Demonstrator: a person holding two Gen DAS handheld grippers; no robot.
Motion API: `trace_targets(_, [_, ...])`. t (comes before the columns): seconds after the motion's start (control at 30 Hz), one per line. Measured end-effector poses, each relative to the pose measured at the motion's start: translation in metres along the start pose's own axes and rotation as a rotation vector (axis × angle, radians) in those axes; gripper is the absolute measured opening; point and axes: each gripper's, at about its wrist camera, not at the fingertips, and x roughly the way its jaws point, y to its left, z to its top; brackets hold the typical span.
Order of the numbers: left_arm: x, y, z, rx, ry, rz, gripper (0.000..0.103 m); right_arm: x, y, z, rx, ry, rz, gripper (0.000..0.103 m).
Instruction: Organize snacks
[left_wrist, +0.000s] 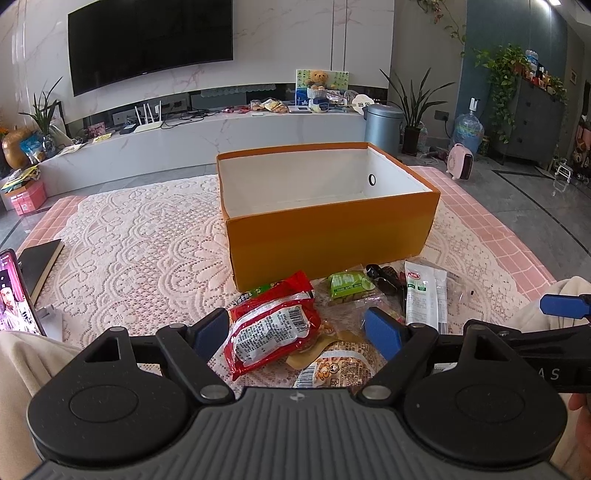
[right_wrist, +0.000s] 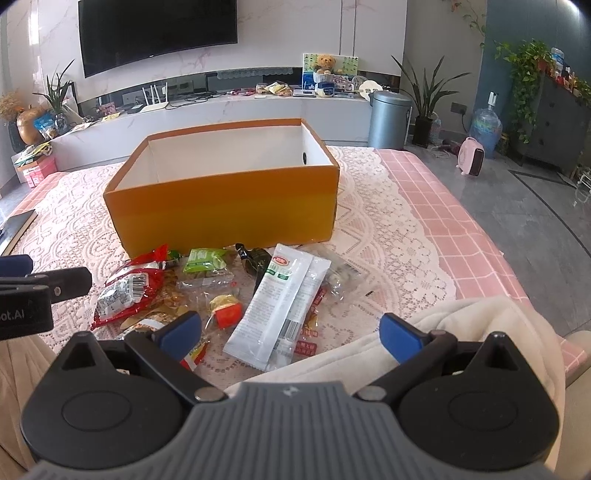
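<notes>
- One large orange cardboard box with white inside (left_wrist: 332, 236) is placed on the lace-covered table (left_wrist: 140, 240); nothing is seen in it, so the sorting is judged not yet started.
- All snacks are left in one loose pile just before the box: one red crinkled foil packet (left_wrist: 271, 325), two long white sachets (right_wrist: 275, 306), one green-labelled clear pack (right_wrist: 205, 264), and several smaller ones that cannot be counted surely.
- Two grippers are counted: the left gripper (left_wrist: 295, 332) is spread wide around the red packet without pressing it, and the right gripper (right_wrist: 290, 334) is also released, holding nothing.
</notes>
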Motion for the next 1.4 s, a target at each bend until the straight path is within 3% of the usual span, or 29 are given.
trace_targets(0.83, [0.002, 0.005, 0.0, -0.004, 0.025, -0.039, 0.097, 0.004, -0.001, -0.002, 0.007, 0.015, 0.002, 0.099])
trace_targets(1.0, [0.007, 0.01, 0.002, 0.02, 0.069, -0.053, 0.078, 0.002, -0.009, -0.003, 0.057, -0.021, 0.049, 0.099])
trace_targets(1.13, [0.018, 0.023, 0.003, -0.037, 0.134, -0.093, 0.054, 0.007, -0.01, -0.003, 0.051, -0.016, 0.048, 0.098])
trace_targets(1.2, [0.024, 0.03, 0.001, -0.066, 0.165, -0.121, 0.044, 0.011, -0.01, -0.003, 0.053, -0.006, 0.068, 0.092])
trace_targets(1.27, [0.028, 0.035, 0.001, -0.08, 0.178, -0.141, 0.044, 0.015, -0.011, -0.002, 0.06, 0.017, 0.088, 0.087])
trace_targets(1.3, [0.029, 0.036, 0.001, -0.086, 0.181, -0.142, 0.05, 0.019, -0.011, -0.002, 0.065, 0.03, 0.098, 0.085])
trace_targets(1.33, [0.031, 0.037, 0.001, -0.088, 0.193, -0.143, 0.063, 0.021, -0.011, -0.002, 0.068, 0.04, 0.106, 0.082])
trace_targets(1.4, [0.036, 0.035, 0.001, -0.07, 0.224, -0.166, 0.069, 0.027, -0.009, -0.002, 0.066, 0.056, 0.135, 0.077])
